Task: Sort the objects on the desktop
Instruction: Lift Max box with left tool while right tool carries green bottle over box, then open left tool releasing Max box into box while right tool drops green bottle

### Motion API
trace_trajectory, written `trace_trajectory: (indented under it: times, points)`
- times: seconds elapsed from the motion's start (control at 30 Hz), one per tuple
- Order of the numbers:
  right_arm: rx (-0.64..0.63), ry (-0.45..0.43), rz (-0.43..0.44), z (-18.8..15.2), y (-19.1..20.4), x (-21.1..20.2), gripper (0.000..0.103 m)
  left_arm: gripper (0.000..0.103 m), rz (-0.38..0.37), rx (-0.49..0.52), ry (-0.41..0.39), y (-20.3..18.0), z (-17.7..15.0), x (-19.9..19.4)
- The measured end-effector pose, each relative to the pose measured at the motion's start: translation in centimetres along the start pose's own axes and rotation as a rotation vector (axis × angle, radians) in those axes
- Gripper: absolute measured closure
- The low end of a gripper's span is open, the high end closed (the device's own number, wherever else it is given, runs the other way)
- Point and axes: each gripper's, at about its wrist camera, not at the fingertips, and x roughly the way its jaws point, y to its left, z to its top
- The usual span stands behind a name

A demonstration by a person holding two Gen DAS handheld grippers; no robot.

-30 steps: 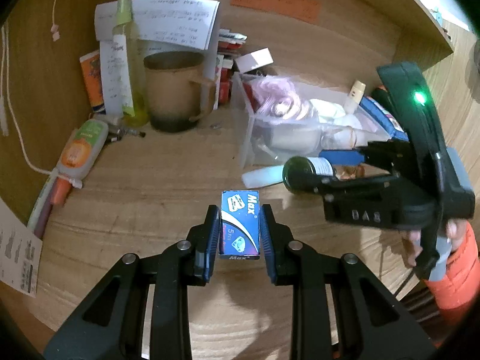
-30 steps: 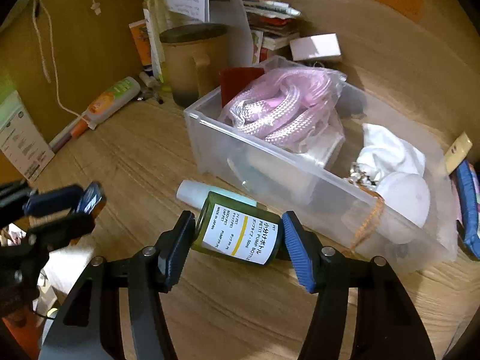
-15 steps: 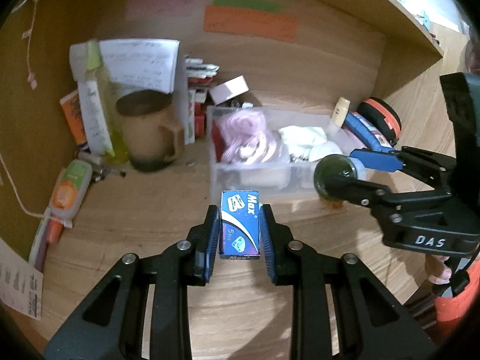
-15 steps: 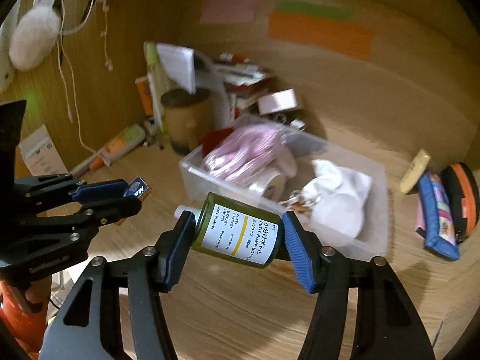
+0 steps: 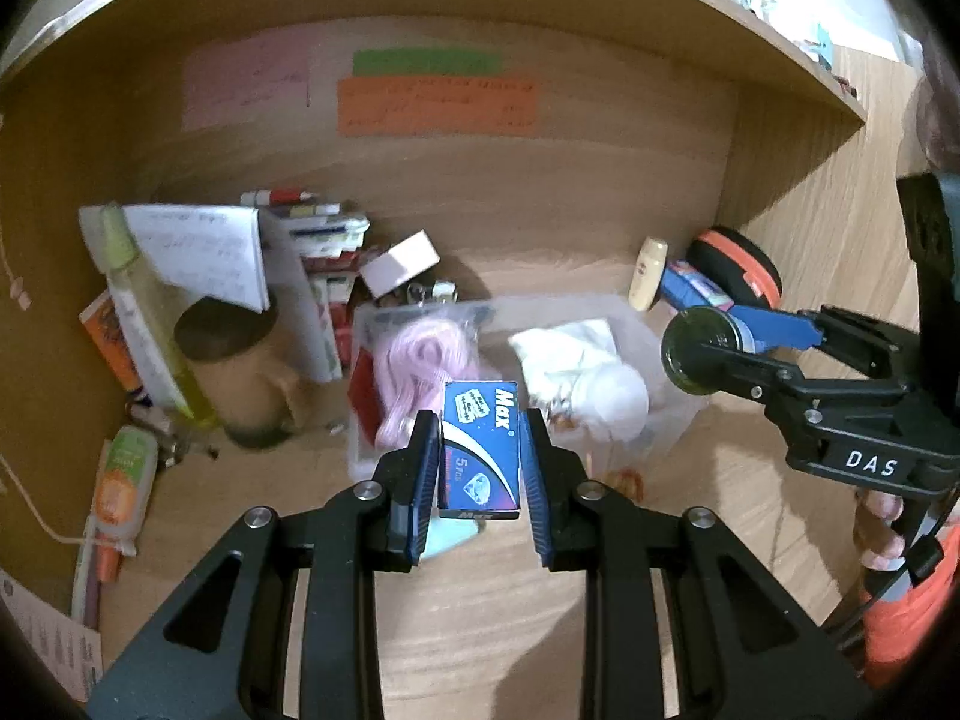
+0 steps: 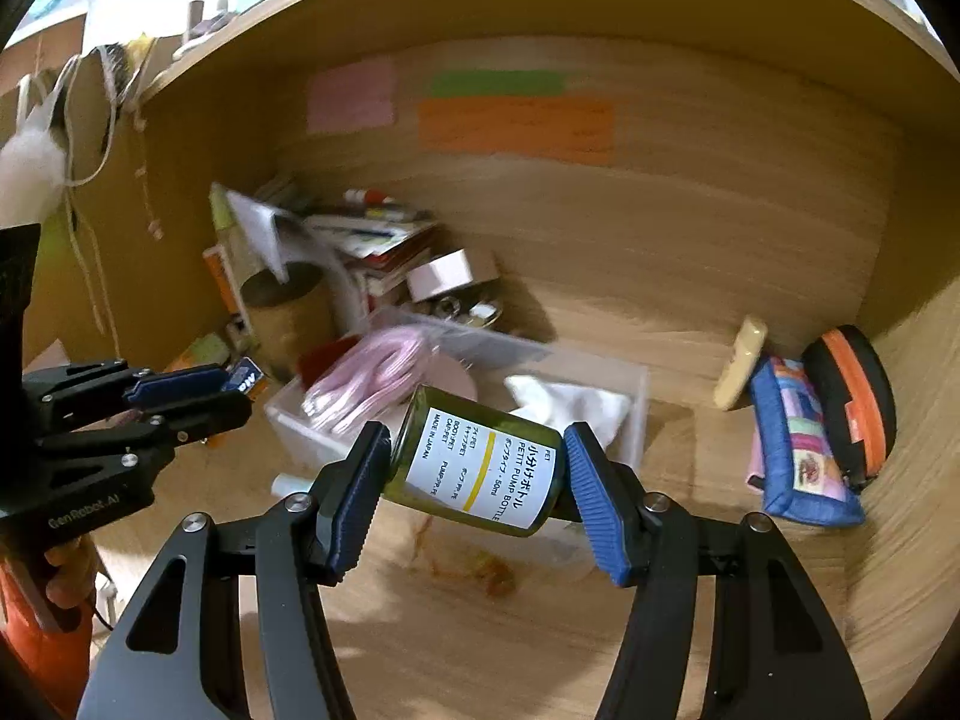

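Note:
My left gripper (image 5: 480, 474) is shut on a small blue Max box (image 5: 480, 450), held in the air above the wooden desk. My right gripper (image 6: 477, 480) is shut on a green pump bottle (image 6: 477, 474) with a white label, lying sideways between the pads. In the left wrist view the right gripper (image 5: 738, 342) shows at the right, with the bottle's round base (image 5: 699, 351) facing me. The left gripper (image 6: 192, 396) appears at the left of the right wrist view. A clear plastic bin (image 5: 666, 414) with pink cord (image 5: 420, 354) and white cloth (image 5: 570, 348) sits beyond both.
A brown mug (image 5: 240, 372), papers and a yellow-green bottle (image 5: 150, 330) crowd the back left corner. A glue tube (image 5: 120, 486) lies at the left. A blue pouch (image 6: 798, 444) and an orange-black case (image 6: 852, 402) rest at the right. A shelf runs overhead.
Both grippers have risen and drawn back from the desk with their objects still held. The bin and the clutter now look smaller and farther, and the shelf above has come into view.

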Motion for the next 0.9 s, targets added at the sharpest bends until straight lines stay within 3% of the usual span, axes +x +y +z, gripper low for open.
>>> trace_trajectory:
  times: [0.13,0.3,0.5,0.9]
  points:
    - [0.021,-0.013,0.000,0.7,-1.3,0.8,0.047,0.076,-0.019,-0.008,-0.007,0.1,1.9,1.0]
    - [0.038,0.010,0.015,1.0,-2.3,3.3,0.047,0.076,-0.100,-0.019,0.017,0.0,3.5,3.0]
    - [0.018,0.071,0.000,0.9,-2.6,7.4,0.047,0.076,-0.109,-0.006,0.066,-0.8,4.8,6.6]
    - [-0.090,0.067,-0.172,0.3,-1.1,12.2,0.047,0.076,-0.065,-0.037,0.186,0.2,4.7,14.7]
